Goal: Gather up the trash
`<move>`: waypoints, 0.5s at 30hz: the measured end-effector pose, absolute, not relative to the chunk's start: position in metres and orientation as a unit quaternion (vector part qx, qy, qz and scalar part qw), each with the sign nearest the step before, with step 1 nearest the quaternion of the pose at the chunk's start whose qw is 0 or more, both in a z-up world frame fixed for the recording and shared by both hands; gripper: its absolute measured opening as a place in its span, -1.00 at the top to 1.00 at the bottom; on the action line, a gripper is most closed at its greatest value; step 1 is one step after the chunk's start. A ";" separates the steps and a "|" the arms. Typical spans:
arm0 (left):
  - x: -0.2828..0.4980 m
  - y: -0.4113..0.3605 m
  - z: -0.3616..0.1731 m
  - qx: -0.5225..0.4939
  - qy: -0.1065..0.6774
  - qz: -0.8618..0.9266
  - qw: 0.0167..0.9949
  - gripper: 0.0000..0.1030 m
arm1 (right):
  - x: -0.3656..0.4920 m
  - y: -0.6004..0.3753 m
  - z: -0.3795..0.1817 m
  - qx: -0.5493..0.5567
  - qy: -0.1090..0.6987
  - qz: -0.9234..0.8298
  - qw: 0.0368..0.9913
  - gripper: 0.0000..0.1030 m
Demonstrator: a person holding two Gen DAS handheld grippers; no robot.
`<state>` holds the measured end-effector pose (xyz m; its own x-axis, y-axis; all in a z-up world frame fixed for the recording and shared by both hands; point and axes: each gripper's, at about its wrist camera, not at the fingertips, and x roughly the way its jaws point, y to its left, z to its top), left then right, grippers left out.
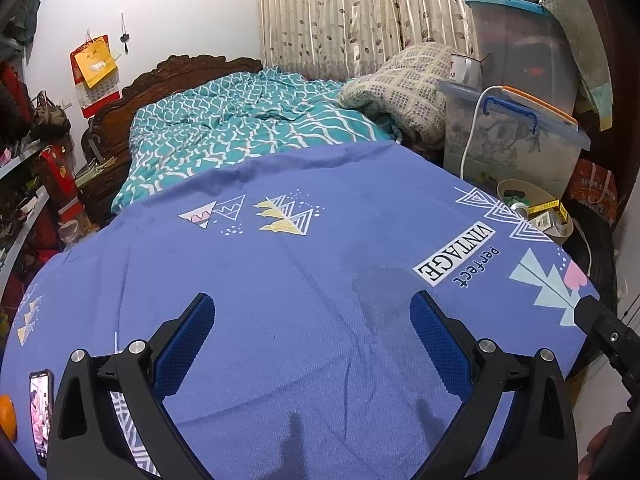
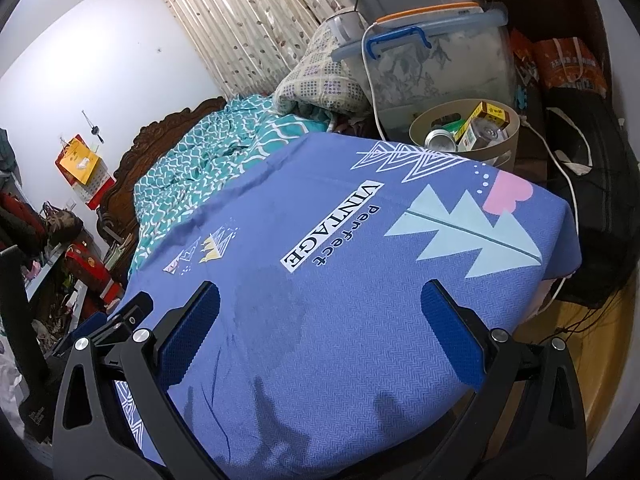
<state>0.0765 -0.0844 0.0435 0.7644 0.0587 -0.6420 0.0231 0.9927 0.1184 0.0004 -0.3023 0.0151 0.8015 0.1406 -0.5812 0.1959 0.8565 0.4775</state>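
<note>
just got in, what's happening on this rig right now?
A person holds both grippers over a table covered in a blue cloth, collecting trash. The left gripper and right gripper both have their jaws open and hold nothing. No trash shows on the cloth. The bin past the far right corner already holds a can and small boxes.

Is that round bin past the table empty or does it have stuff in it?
It has stuff in it: the bin holds a can and small boxes.

White walls (image 1: 160,8), leaf-print curtain (image 1: 340,20), carved wooden bed (image 1: 180,72)
</note>
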 end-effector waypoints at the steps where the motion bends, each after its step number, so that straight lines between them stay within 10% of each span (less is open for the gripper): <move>1: 0.077 -0.085 0.044 0.058 0.342 0.010 0.938 -0.83 | 0.000 -0.302 0.015 0.268 0.315 -0.015 0.911 -0.93; 15: 0.073 -0.081 0.053 0.035 0.327 -0.002 0.944 -0.83 | 0.000 -0.302 0.015 0.268 0.314 -0.016 0.911 -0.93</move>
